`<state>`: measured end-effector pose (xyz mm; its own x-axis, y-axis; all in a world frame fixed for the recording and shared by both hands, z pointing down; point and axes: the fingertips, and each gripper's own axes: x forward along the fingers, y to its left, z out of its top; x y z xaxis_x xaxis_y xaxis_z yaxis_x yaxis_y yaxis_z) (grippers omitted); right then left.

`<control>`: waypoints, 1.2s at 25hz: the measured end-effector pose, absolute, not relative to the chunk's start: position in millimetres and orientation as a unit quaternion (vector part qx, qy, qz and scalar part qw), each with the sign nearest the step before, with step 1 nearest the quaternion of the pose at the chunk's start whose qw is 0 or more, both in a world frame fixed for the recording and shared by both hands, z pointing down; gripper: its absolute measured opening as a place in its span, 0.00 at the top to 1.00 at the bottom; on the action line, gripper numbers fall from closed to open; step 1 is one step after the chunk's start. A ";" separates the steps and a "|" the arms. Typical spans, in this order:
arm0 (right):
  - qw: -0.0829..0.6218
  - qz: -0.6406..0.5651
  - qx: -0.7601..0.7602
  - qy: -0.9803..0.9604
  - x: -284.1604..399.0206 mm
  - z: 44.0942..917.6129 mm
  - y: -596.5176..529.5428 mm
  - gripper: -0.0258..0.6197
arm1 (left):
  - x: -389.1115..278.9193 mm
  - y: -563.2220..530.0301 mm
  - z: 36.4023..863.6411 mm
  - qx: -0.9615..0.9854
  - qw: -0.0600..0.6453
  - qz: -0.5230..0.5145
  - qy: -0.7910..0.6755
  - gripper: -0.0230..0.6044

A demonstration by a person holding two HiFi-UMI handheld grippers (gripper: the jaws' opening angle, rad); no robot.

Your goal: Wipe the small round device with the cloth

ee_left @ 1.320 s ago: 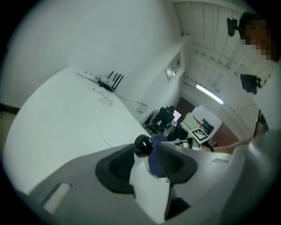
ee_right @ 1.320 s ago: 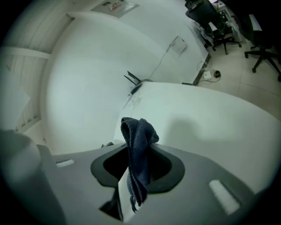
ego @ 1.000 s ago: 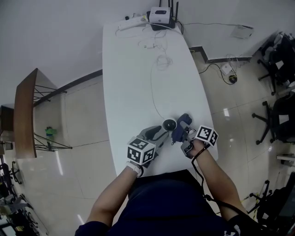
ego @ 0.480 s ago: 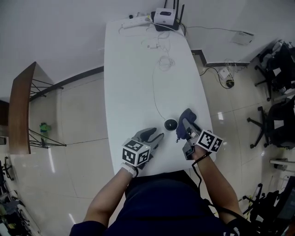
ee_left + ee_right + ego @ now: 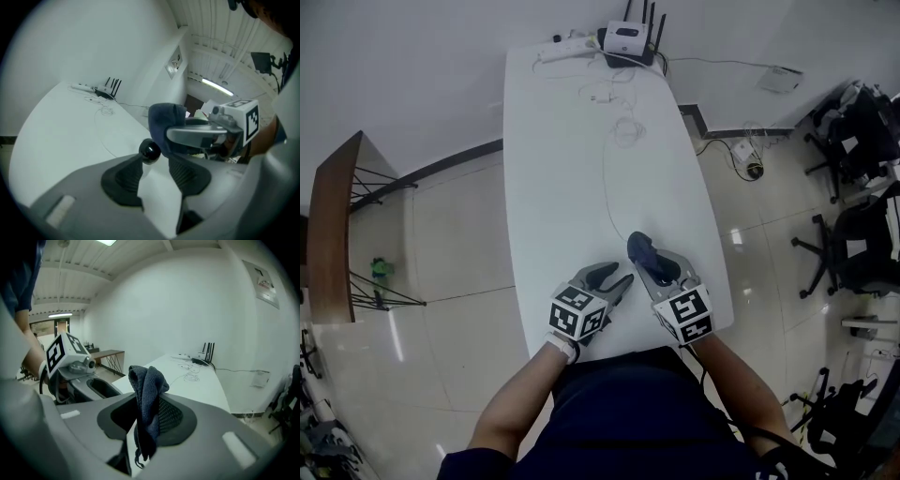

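A: Location of the small round device (image 5: 150,151)?

B: On the white tabletop (image 5: 562,169), just beyond the tips of the left claw (image 5: 158,163), which stands part open and empty.

A: And the cloth (image 5: 147,380)?

B: Pinched firmly in the right claw (image 5: 146,401), raised close behind the device. Contact cannot be confirmed.

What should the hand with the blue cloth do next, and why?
Probably bring the cloth down onto the small round device and rub. The right gripper pinches the cloth, which looks to be held up off the device.
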<state>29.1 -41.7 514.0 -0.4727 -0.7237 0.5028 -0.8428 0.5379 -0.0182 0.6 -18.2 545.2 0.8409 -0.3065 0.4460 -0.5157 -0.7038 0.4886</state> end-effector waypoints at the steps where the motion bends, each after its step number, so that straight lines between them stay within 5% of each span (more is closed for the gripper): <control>1: 0.197 0.154 0.467 -0.848 32.7 509.2 -43.2 0.80 | 0.4 -18.0 545.1 0.908 0.309 0.170 -0.228 0.69; 6: 0.063 0.314 0.535 -0.782 108.2 512.9 -72.7 0.80 | 5.5 -25.8 539.0 0.906 0.291 0.182 -0.247 0.72; 13: 0.031 0.469 0.429 -0.771 118.6 595.8 -83.6 0.80 | 32.2 -31.4 546.9 0.912 0.199 0.247 -0.260 0.72; 21: 0.018 0.587 0.417 -0.694 113.2 653.2 -91.3 0.80 | 36.8 -33.0 565.7 0.892 0.216 0.282 -0.278 0.72; 30: 0.020 0.483 0.364 -0.796 87.4 575.4 -100.1 0.79 | 35.8 -38.1 571.9 0.889 0.232 0.269 -0.288 0.74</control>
